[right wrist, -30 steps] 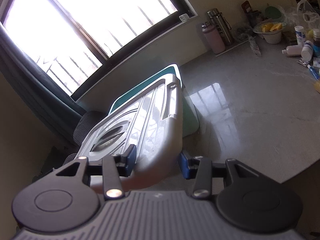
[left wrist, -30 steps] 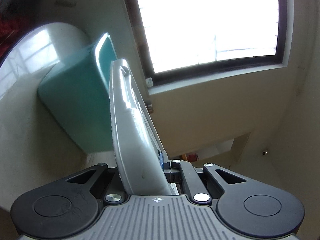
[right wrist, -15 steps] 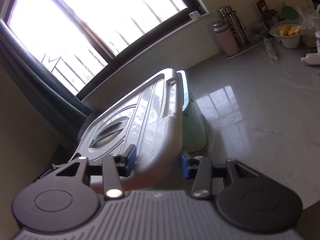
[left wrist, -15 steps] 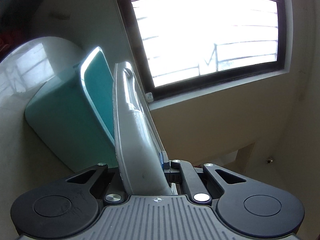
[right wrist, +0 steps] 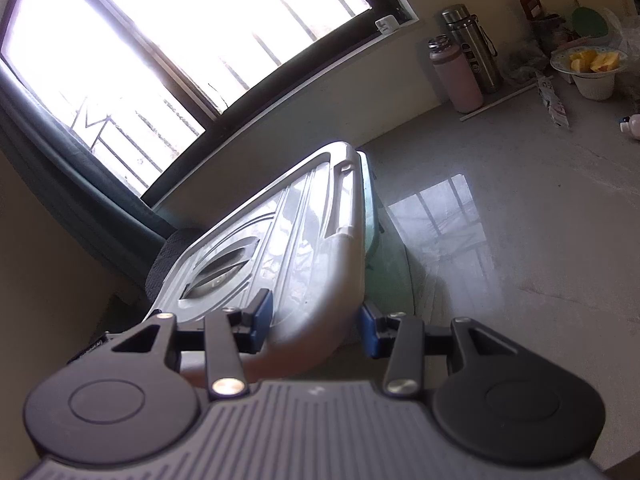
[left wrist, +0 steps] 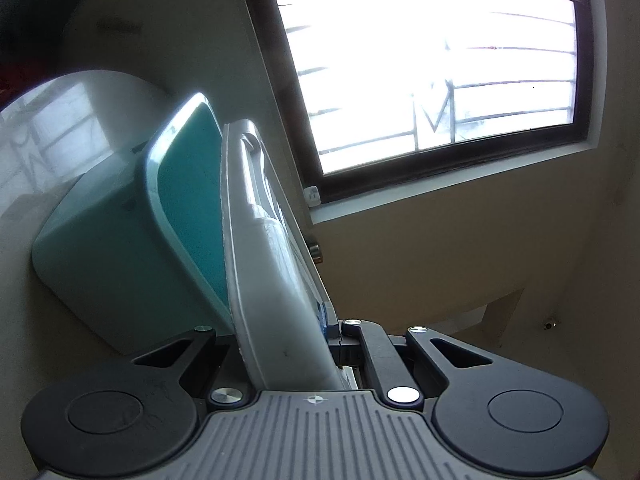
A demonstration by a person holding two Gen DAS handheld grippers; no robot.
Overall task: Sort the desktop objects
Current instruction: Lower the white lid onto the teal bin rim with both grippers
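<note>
A grey plastic lid (left wrist: 272,280) is tilted up away from the teal storage box (left wrist: 120,240) on the pale table. My left gripper (left wrist: 288,340) is shut on the lid's near edge. In the right wrist view the same lid (right wrist: 288,256) lies between my right gripper's (right wrist: 316,320) blue pads (right wrist: 262,314), which clamp its corner. The teal box (right wrist: 386,264) shows just behind the lid. A gap stands between lid and box rim; the box's inside is hidden.
A large barred window (left wrist: 432,60) fills the wall behind. On the table's far right stand a pink bottle (right wrist: 456,76), a steel flask (right wrist: 476,48), a bowl of yellow fruit (right wrist: 592,68) and small packets. A dark chair (right wrist: 172,264) sits beyond the box.
The lid has swung further up off the box, widening the gap at the box rim. Both grippers moved with it and kept their hold.
</note>
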